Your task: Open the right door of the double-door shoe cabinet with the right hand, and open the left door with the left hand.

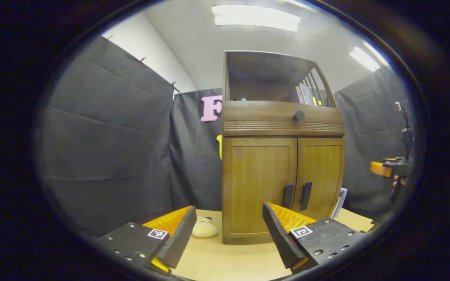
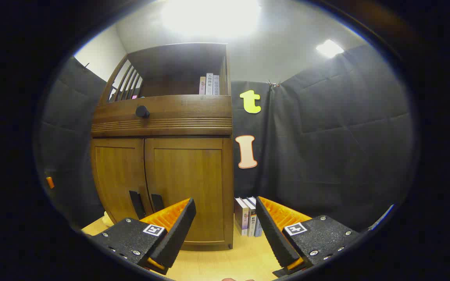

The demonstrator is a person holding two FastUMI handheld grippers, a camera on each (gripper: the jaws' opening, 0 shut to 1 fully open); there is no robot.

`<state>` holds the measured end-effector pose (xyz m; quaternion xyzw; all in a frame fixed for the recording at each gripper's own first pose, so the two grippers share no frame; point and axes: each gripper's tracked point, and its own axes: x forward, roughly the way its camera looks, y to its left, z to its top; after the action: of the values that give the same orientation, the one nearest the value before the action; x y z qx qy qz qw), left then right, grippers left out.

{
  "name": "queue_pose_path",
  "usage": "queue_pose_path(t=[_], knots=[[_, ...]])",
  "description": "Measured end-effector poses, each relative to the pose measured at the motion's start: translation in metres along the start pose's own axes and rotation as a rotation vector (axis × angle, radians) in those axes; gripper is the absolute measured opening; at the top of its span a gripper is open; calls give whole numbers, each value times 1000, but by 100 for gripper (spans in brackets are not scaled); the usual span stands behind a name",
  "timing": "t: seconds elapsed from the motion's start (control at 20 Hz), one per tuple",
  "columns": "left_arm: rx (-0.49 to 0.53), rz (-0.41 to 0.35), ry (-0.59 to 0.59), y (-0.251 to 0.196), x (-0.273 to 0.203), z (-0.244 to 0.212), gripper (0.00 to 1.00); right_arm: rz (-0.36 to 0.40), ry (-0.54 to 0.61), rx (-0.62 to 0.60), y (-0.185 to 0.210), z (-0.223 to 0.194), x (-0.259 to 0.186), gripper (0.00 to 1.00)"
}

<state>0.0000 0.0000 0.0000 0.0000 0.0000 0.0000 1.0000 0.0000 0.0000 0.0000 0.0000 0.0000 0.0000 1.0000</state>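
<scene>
While both doors of the shoe cabinet [image 1: 281,183] sit closed, each hand-held gripper, left [image 1: 228,234] and right [image 2: 225,230], hangs spread before it, touching nothing.

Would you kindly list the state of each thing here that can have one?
Left door: shut.
Right door: shut.
Drawer: shut.
Left tongs: open, holding nothing.
Right tongs: open, holding nothing.
Books: upright beside the cabinet.
</scene>
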Motion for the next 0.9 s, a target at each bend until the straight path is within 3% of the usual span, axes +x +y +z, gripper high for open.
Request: queue_pose_path(t=[0.5,0.65,0.9], knots=[[5,6,17,-2,-4,-3,96,61,14,7,11,-3,-9,96],[-6,1,25,-1,-4,-3,100,79,23,16,14,-6,-9,96],[-20,43,31,1,-8,-5,100,155,52,32,42,-10,1,96]])
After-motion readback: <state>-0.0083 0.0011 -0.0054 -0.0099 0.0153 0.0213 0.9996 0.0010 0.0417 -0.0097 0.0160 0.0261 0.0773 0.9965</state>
